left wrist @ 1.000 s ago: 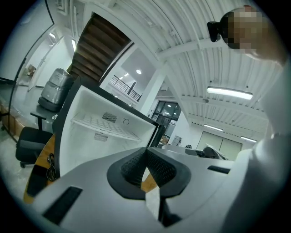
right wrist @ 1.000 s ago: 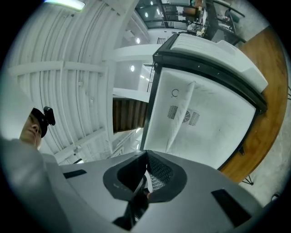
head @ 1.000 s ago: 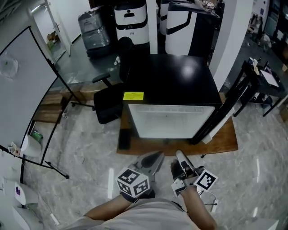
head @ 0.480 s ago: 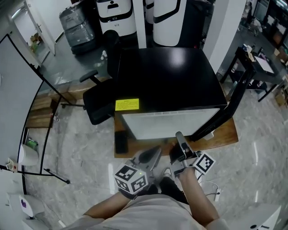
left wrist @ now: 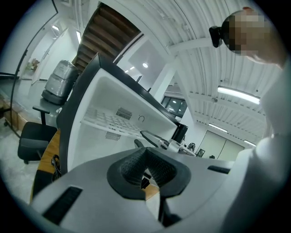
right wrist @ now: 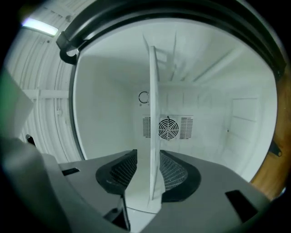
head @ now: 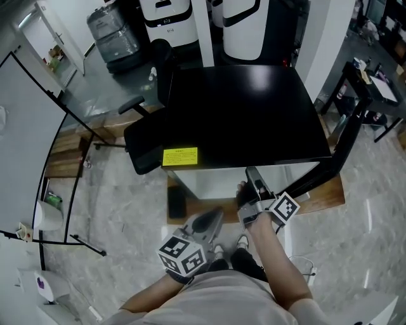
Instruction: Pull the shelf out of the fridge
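The black-topped fridge [head: 247, 114] stands open towards me, its door [head: 333, 162] swung to the right. My right gripper [head: 254, 185] reaches into the opening. In the right gripper view its jaws are opening, and the white shelf [right wrist: 153, 136] runs edge-on between the pads [right wrist: 119, 175] with a gap on the left side. A round fan grille [right wrist: 168, 128] shows on the fridge's back wall. My left gripper [head: 207, 223] hangs shut below the fridge front, holding nothing. The left gripper view shows the slotted shelf [left wrist: 111, 124] inside the white cavity and the right gripper [left wrist: 159, 140] at its front edge.
A black office chair [head: 149, 143] stands left of the fridge. The fridge rests on a wooden platform [head: 327, 195]. A whiteboard on a stand [head: 32, 127] fills the left side. White machines [head: 168, 19] stand behind, and a black frame [head: 365, 95] is at the right.
I have come closer to the fridge. My right gripper has moved forward from below the fridge front into its opening. The left gripper stayed low near my body.
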The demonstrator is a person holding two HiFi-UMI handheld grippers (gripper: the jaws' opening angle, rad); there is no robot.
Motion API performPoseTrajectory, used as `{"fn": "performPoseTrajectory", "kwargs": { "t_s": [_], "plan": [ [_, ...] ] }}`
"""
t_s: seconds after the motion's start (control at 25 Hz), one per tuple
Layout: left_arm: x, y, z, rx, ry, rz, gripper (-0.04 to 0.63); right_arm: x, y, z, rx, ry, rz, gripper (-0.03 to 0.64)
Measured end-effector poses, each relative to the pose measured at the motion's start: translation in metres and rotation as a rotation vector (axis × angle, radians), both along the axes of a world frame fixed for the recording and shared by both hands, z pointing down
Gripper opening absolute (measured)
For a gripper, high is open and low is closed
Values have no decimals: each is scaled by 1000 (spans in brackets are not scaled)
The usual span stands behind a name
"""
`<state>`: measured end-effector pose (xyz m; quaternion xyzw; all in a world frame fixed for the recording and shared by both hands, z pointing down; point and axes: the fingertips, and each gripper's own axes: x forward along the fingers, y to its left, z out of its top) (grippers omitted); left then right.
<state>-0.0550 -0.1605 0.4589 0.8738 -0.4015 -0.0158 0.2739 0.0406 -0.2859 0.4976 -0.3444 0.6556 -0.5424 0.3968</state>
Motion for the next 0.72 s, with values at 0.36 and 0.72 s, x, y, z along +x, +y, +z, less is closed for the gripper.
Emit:
{"fn": "performPoseTrajectory", "kwargs": {
  "t_s": [0.36,0.72],
  "plan": [
    [-12,-6,9,-31,-6,-30,6,-5,-45,11,-17,-71,33,140],
    [-20,-10,11,-40,-4,-40,7,-2,-66,7,11,-75,75,86]
  ]
}}
